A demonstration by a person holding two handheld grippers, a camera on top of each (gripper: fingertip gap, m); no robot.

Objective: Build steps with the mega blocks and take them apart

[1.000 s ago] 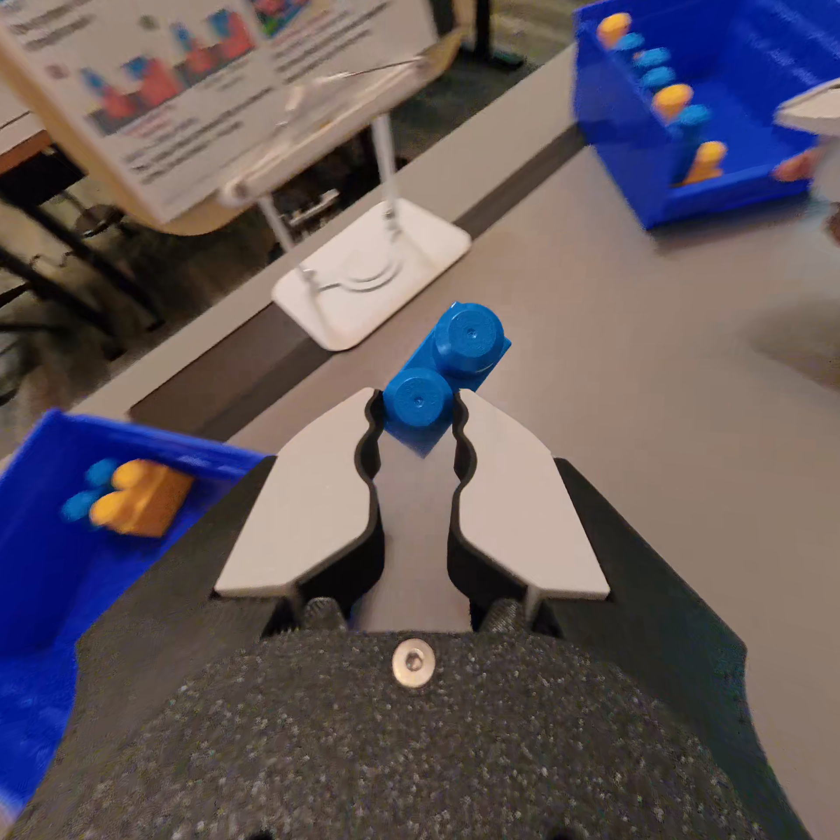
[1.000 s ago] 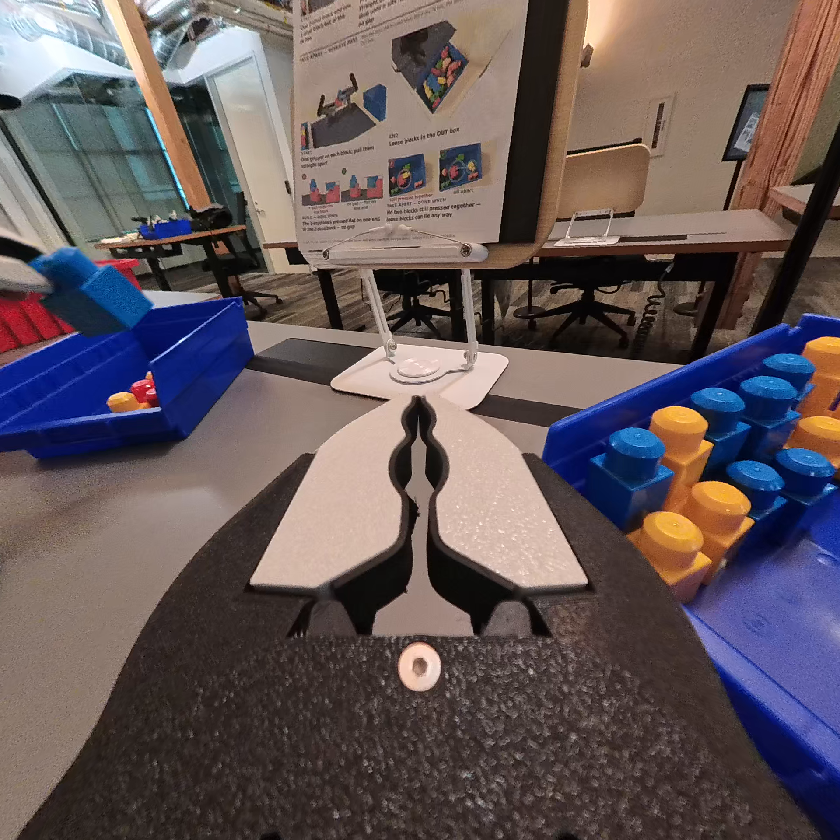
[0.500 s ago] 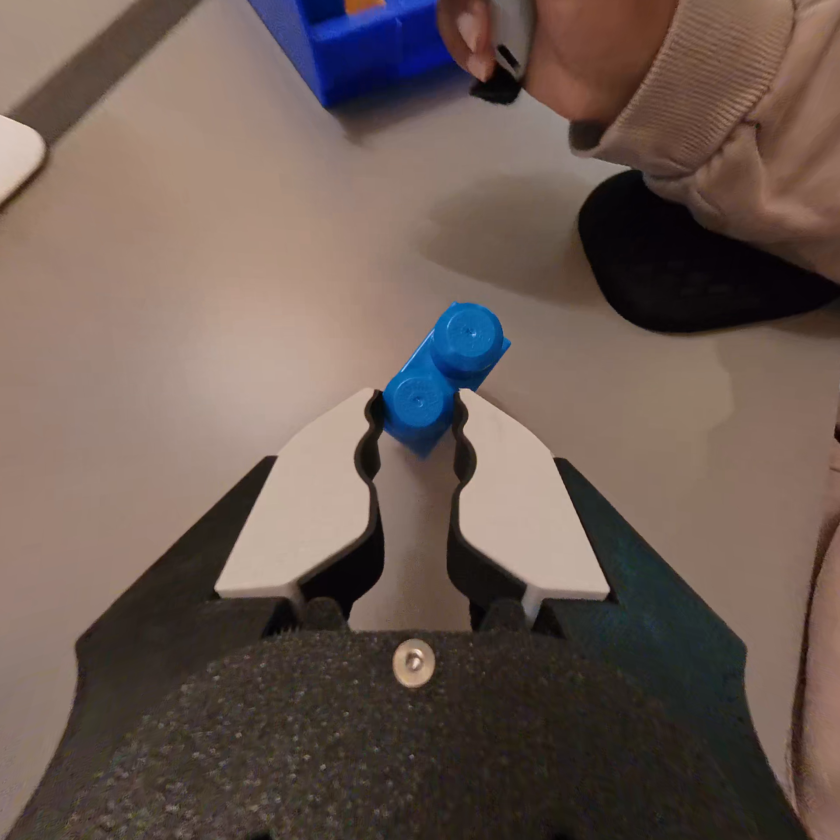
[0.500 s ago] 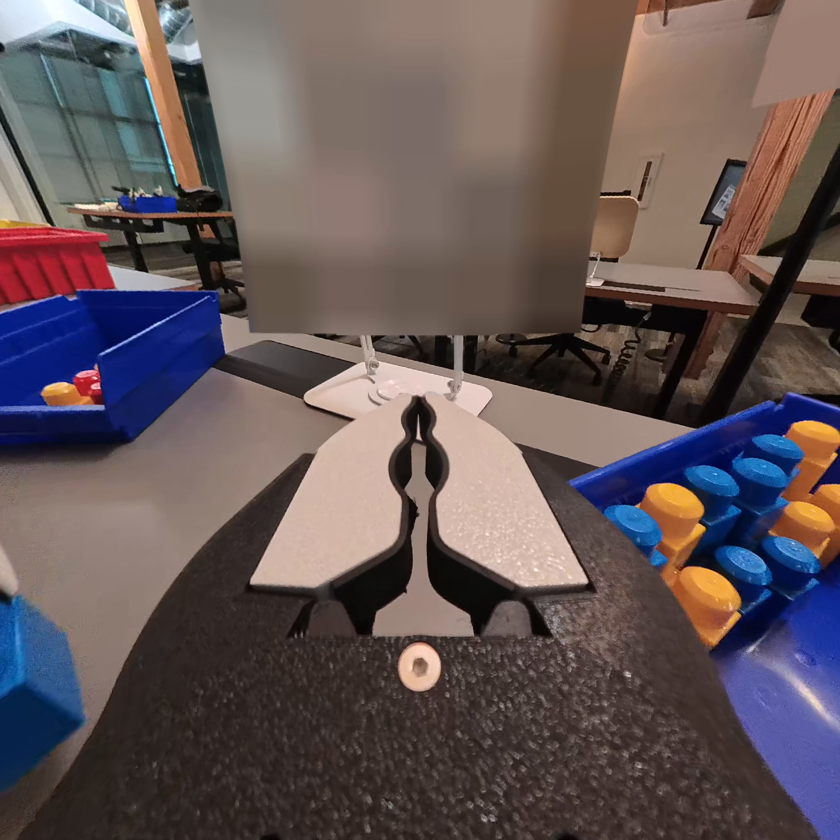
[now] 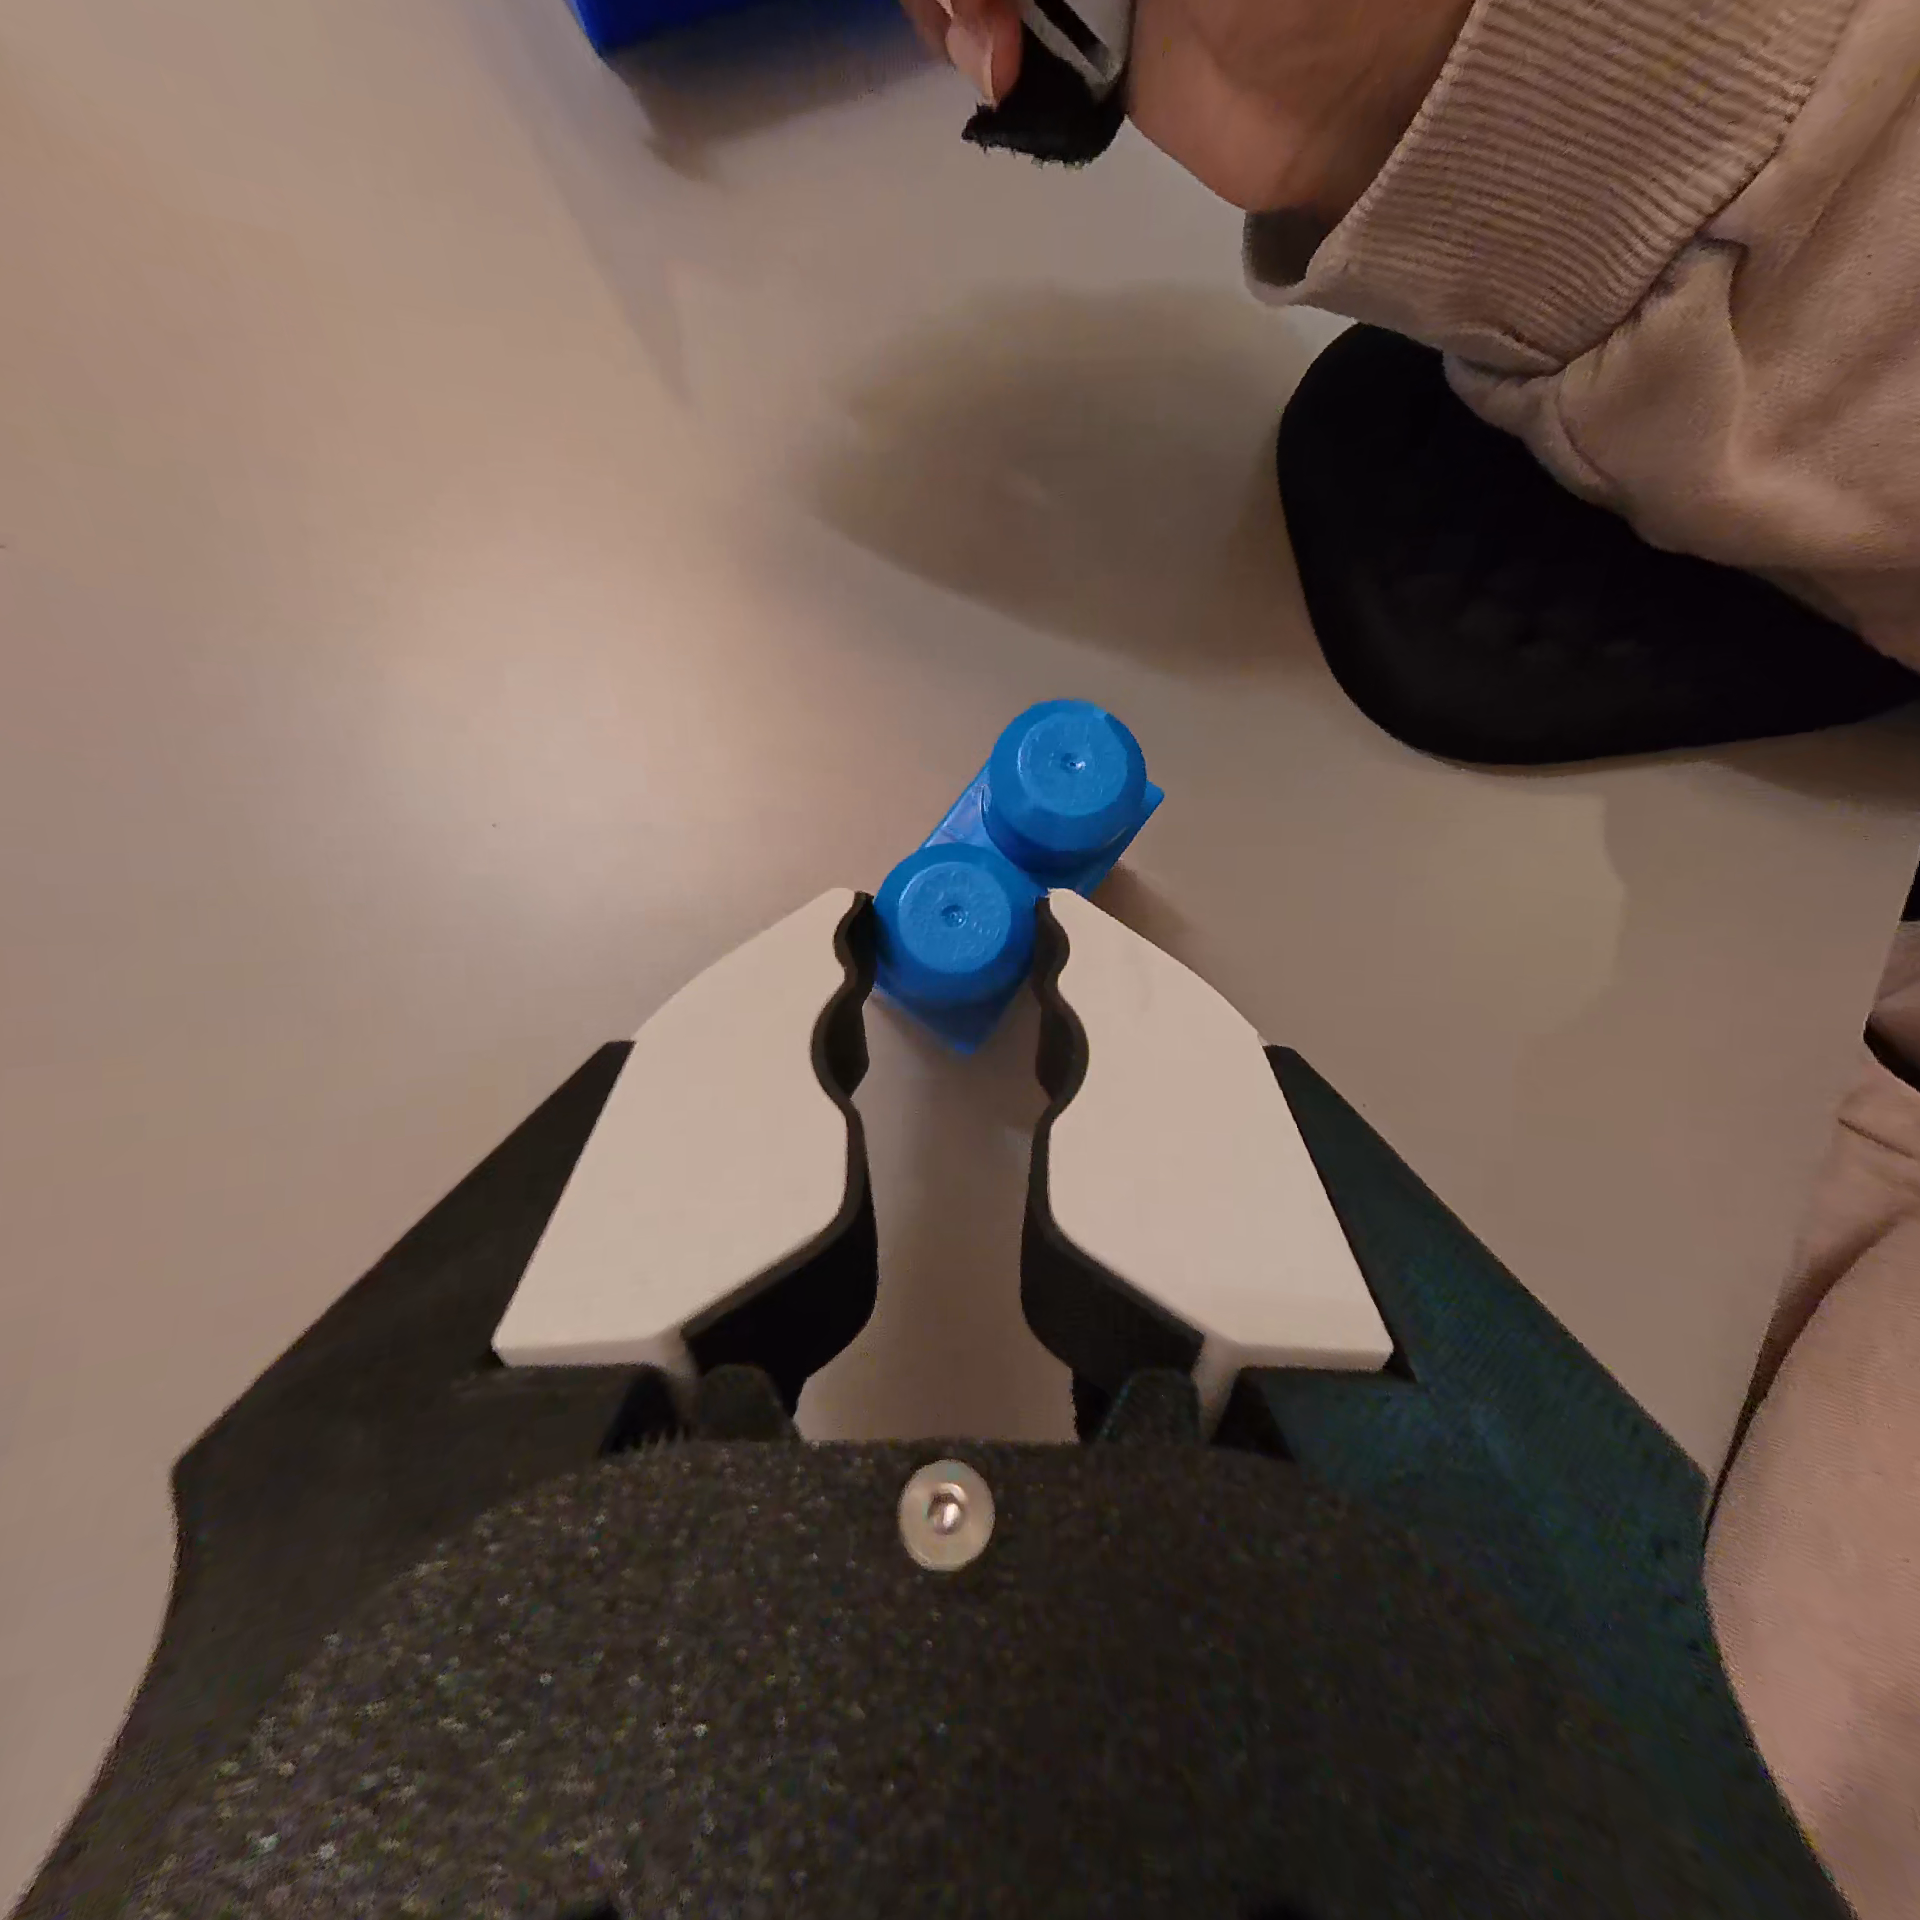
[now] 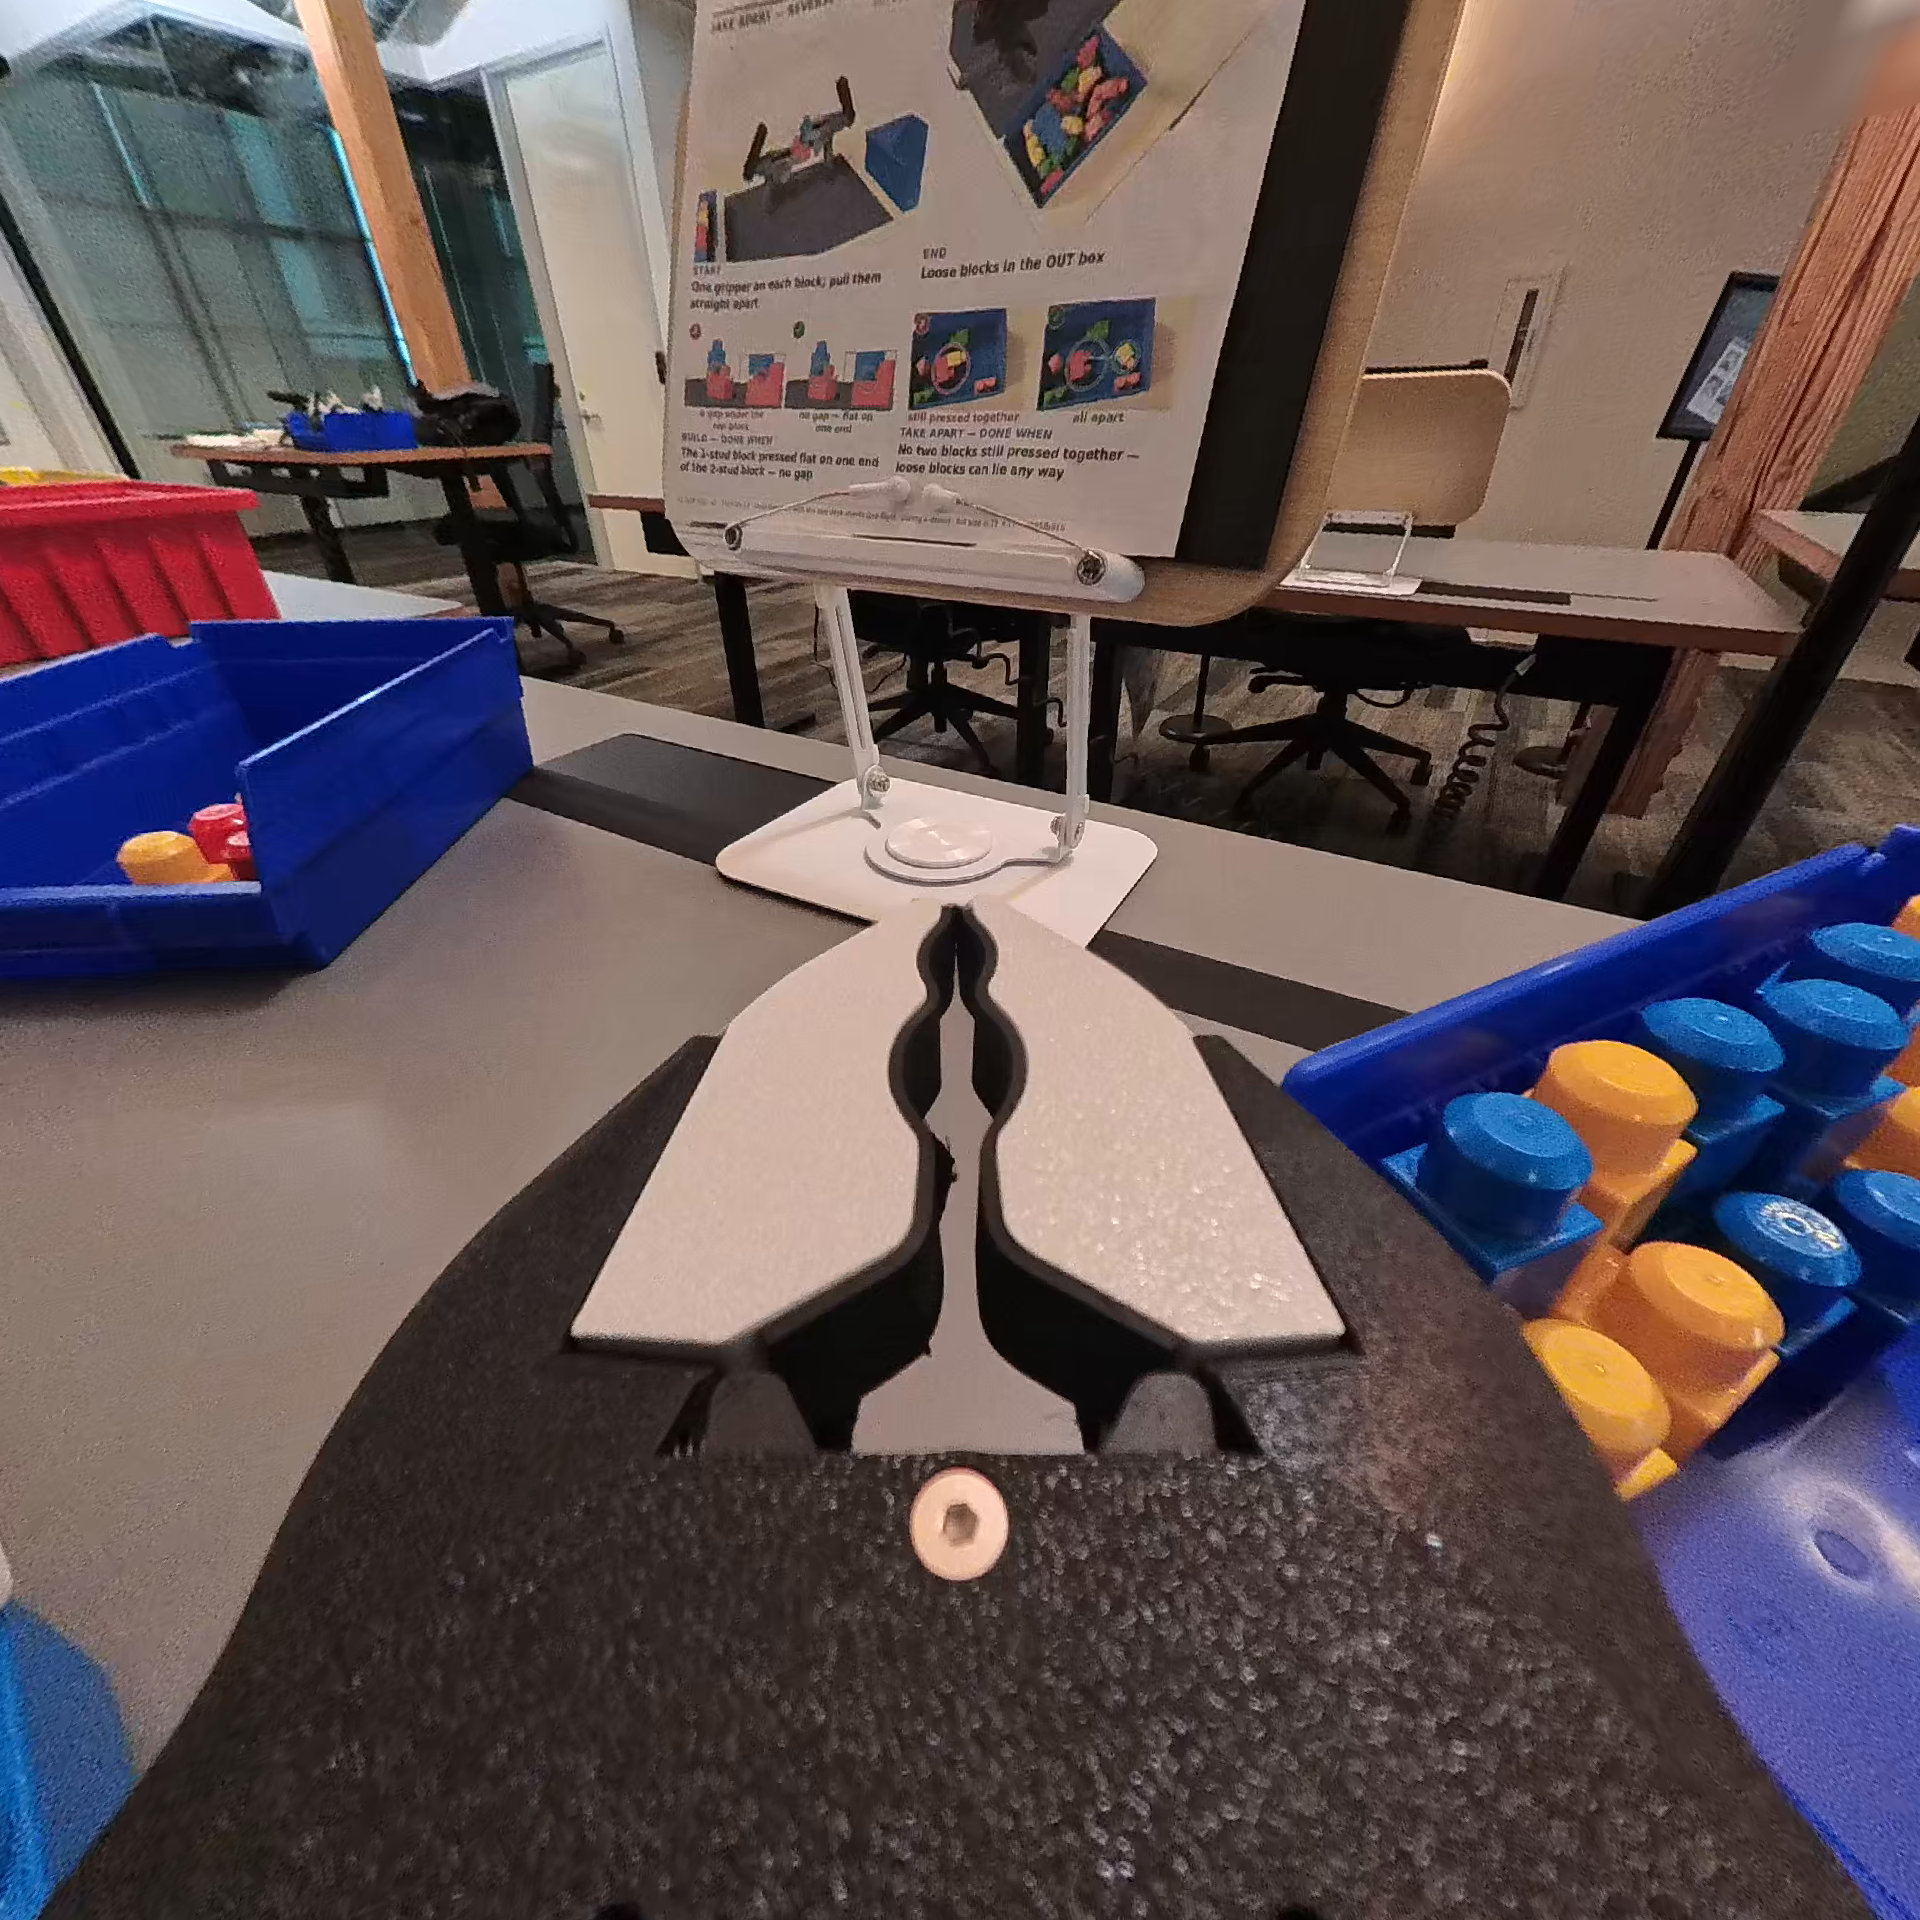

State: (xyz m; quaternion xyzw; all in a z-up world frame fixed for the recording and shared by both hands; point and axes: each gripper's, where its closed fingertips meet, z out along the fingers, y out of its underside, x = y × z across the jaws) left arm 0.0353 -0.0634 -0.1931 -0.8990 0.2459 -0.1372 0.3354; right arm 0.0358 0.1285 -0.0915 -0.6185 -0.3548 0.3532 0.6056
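My left gripper is shut on a blue two-stud block, gripping its near end, studs facing the camera, low over the grey table. The same block shows blurred at the bottom left of the right wrist view. My right gripper is shut and empty above the table, next to a blue bin on its right that holds several blue blocks and orange blocks.
A person's hand and beige sleeve hold the other gripper at the top right of the left wrist view. A second blue bin with an orange and a red block stands at the left. A white stand holds an instruction sheet at the back. There is about 20 cm between the tips of the two grippers.
My left gripper, still holding the blue block, swung away from the left bin and stand toward the table's middle near the right hand, and lowered. My right gripper shifted slightly and stayed shut.
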